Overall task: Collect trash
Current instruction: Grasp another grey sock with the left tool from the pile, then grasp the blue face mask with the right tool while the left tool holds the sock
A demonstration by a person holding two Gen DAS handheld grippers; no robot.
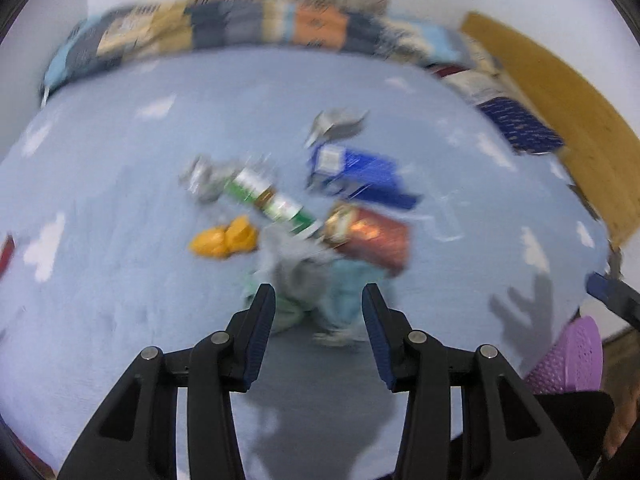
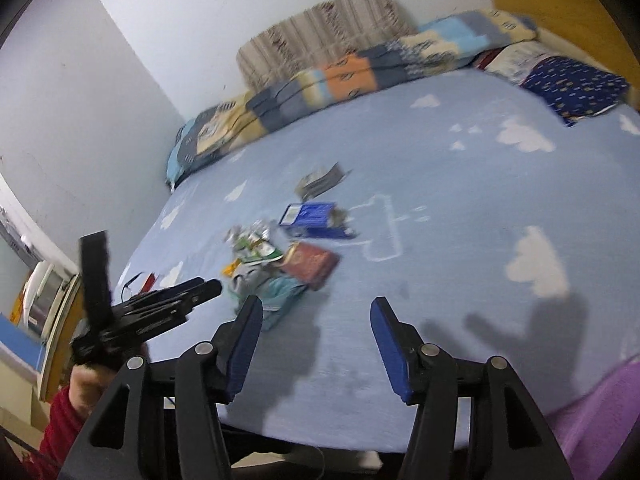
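A heap of trash lies mid-bed on the light blue sheet (image 1: 100,200): a red snack packet (image 1: 372,236), a blue carton (image 1: 356,172), a green and white wrapper (image 1: 272,200), a yellow crumpled piece (image 1: 224,238), silver foil (image 1: 204,178), a grey flattened box (image 1: 336,122) and a teal bag (image 1: 344,288). My left gripper (image 1: 319,300) hangs open just short of the teal bag, nothing between its fingers. In the right wrist view my right gripper (image 2: 316,312) is open over bare sheet, with the red packet (image 2: 312,264) and blue carton (image 2: 312,216) further ahead. The left gripper (image 2: 160,304) shows at its left.
A patchwork blanket (image 2: 320,76) and a striped cushion (image 2: 320,28) line the far wall. A dark blue pillow (image 2: 576,88) lies by the wooden headboard (image 1: 560,92). A purple perforated object (image 1: 568,360) sits at the bed's near right edge. A red sleeve (image 2: 60,420) is at lower left.
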